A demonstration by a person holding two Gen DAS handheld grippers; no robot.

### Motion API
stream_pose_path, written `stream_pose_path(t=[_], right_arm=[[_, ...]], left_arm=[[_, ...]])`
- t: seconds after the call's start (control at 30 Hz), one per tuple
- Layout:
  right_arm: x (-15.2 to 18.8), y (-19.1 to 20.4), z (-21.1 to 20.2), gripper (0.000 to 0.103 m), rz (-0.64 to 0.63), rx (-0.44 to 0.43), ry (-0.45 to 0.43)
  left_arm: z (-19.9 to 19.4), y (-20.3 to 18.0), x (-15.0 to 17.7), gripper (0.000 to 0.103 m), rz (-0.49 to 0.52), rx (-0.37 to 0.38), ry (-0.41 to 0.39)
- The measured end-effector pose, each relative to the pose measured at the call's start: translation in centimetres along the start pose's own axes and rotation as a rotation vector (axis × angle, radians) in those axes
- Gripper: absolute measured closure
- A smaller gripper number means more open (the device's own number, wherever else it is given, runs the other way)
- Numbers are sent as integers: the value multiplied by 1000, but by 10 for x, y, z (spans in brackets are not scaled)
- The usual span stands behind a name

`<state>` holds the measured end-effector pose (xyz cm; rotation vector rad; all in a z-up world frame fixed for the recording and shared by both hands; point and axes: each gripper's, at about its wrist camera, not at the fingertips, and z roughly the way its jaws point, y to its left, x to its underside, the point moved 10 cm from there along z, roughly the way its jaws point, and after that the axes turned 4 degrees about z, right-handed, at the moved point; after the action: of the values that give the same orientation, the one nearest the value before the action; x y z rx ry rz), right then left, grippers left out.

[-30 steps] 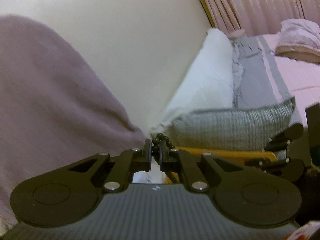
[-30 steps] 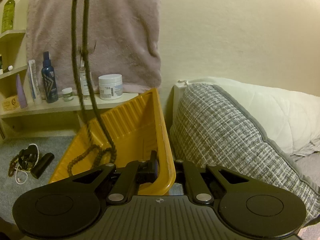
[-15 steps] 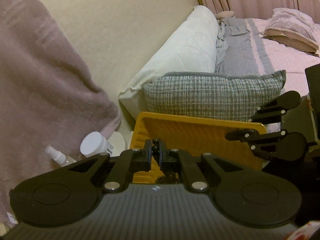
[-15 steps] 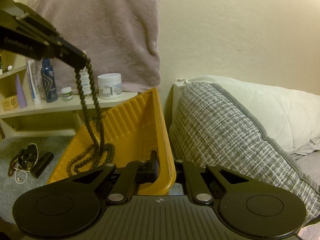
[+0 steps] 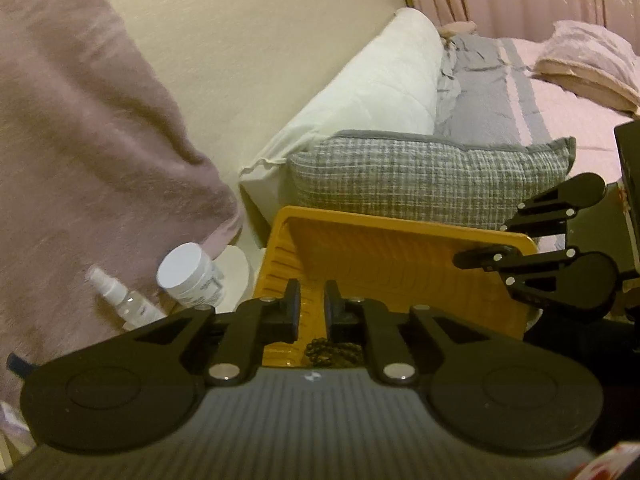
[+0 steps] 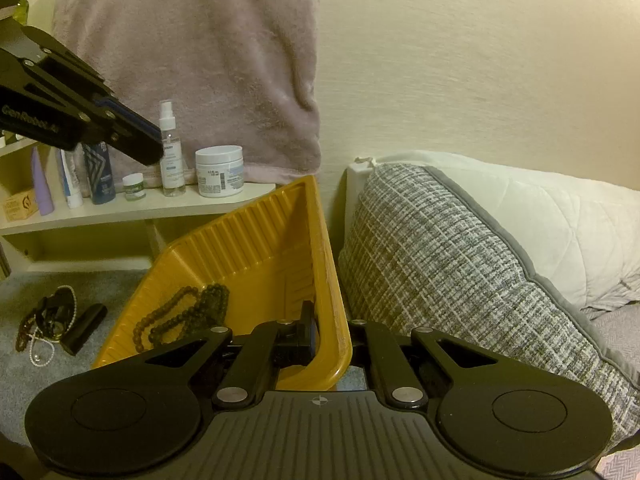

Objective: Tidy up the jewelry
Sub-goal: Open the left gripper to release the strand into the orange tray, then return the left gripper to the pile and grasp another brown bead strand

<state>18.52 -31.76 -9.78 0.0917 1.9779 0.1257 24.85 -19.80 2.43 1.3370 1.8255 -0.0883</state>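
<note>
One dark bead necklace (image 6: 182,314) now lies in the yellow tray (image 6: 256,240), dropped from the left hand-held gripper (image 5: 312,306), whose jaws are opening, empty. The right hand-held gripper (image 6: 332,334) stays clamped on the tray's rim; more jewelry (image 6: 46,320) waits on the floor.

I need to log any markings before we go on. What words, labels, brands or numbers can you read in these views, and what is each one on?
"GenRobot.Ai", partly shadowed: on the side of the left gripper, in the right wrist view.
White jar label: print too small to read.
Clear spray bottle label: too small to read.
Dark blue bottle: a pattern only, no readable words.
Small box at the shelf's left end: a mark, not legible.
</note>
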Motion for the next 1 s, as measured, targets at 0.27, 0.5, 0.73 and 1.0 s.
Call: stream_pose_path(t=[0.27, 0.5, 0.73, 1.0], right_arm=[[2, 1, -1, 98, 3, 0, 1], [2, 1, -1, 98, -1, 3, 2], [3, 1, -1, 98, -3, 9, 5], [4, 0, 1, 98, -12, 15, 12]], left_arm=[[-45, 44, 44, 78, -160, -168, -21], [-87, 84, 127, 77, -394, -337, 18], [-106, 88, 224, 76, -587, -474, 106], [-85, 46, 283, 77, -745, -461, 143]])
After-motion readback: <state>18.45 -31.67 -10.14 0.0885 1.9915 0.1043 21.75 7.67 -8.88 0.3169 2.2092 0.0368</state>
